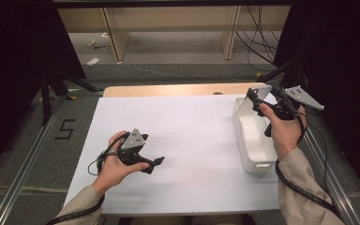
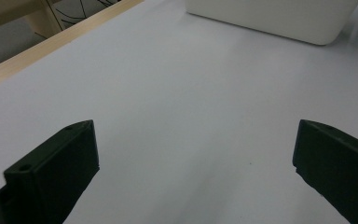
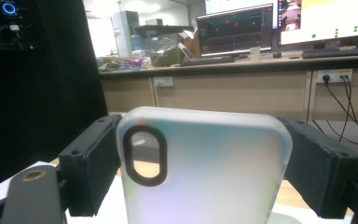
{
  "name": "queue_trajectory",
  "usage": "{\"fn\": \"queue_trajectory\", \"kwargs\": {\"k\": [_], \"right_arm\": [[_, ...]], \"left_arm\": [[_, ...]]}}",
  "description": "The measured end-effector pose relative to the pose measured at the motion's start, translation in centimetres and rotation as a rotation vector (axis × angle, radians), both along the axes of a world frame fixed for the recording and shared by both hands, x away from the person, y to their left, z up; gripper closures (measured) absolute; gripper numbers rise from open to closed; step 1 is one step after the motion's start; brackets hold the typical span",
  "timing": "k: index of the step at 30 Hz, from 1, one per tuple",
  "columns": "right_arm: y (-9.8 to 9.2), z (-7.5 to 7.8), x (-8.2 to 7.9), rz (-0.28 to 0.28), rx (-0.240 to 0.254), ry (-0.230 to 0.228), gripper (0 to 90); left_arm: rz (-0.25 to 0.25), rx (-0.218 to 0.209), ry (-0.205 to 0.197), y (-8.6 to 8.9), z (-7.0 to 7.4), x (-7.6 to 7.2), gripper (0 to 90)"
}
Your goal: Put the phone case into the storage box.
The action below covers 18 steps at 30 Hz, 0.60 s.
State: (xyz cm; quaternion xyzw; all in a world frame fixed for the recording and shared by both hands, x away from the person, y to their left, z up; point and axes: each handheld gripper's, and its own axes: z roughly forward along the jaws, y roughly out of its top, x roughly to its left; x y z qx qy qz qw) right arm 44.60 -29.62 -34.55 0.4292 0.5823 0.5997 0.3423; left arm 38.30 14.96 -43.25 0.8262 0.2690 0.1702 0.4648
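Two hand-held tongs are at work over a white-covered worktop (image 1: 187,140), with a white rectangular bin (image 1: 253,140) as the landmark.

Right tongs (image 1: 258,101): held up in the person's right hand (image 1: 286,131), above the far end of the bin. The jaws pinch a translucent white phone case (image 3: 205,168) by its two long edges, one black pad pressed against each side. Seen in the right gripper view, the case stands upright between the jaws, its back plain and its oval, black-rimmed camera cutout (image 3: 145,155) in the upper corner beside one pad. In the high view the case appears as a pale slab over the far rim of the bin, clear of the worktop.

Left tongs (image 1: 157,163): held low in the left hand (image 1: 115,166), well apart from the bin, on its left and towards the person. Its jaws are spread wide with nothing between them; bare white worktop lies beneath, and a corner of the bin shows farther off in the left gripper view.

Bin: it sits at the right edge of the worktop, long side running away from the person.
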Motion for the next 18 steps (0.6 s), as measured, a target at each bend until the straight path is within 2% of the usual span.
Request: {"fn": "queue_trajectory", "kwargs": {"k": [18], "right_arm": [[-0.47,-0.3,0.17,-0.027,-0.017,0.008,18.3]], "left_arm": [[-0.001,0.002,-0.005,0.08,0.09,0.02,0.0]]}}
